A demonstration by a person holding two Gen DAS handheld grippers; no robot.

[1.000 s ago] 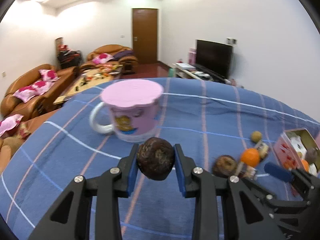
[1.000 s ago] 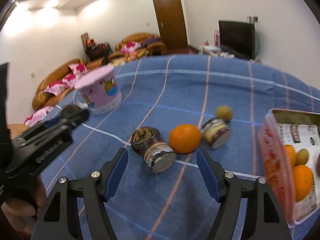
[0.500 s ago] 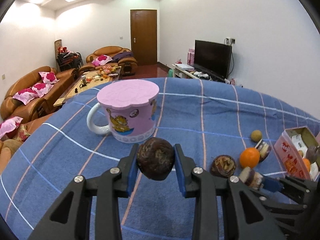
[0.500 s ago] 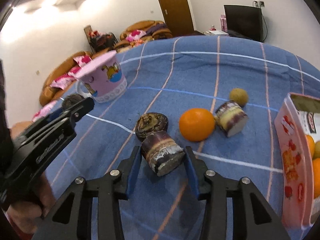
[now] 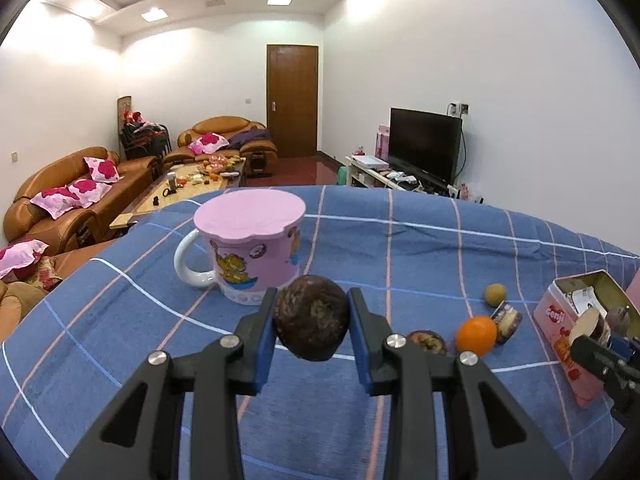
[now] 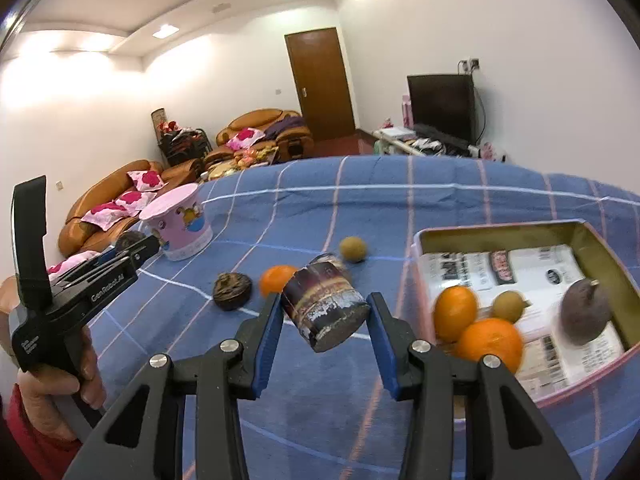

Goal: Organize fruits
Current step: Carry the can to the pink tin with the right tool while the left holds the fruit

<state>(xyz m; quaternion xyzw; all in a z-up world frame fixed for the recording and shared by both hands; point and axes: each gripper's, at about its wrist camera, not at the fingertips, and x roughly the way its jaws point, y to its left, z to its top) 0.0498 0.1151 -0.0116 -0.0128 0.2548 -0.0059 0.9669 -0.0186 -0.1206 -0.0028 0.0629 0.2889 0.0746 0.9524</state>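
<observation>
My left gripper (image 5: 312, 296) is shut on a dark brown round fruit (image 5: 312, 320) and holds it above the blue checked cloth, just in front of a pink lidded mug (image 5: 250, 248). My right gripper (image 6: 325, 300) is shut on a short purple sugar-cane piece (image 6: 324, 312), lifted off the cloth, just left of the open pink tin (image 6: 500, 228). The tin holds two oranges (image 6: 490, 340), a small yellow-brown fruit (image 6: 508, 306) and a dark purple fruit (image 6: 584, 312). An orange (image 6: 276, 278), a dark brown fruit (image 6: 232, 290) and a small round fruit (image 6: 353, 249) lie on the cloth.
A second cane piece (image 5: 506, 318) lies beside the loose orange (image 5: 476, 334). A person's hand (image 6: 52, 384) grips the left gripper's handle at the left. The cloth-covered table (image 5: 420, 240) drops off at the far edge, with sofas, a door and a TV beyond.
The right gripper's jaws closed on the cane piece, lifted it and carried it to the right, up to the tin. The left gripper stayed put with its fruit.
</observation>
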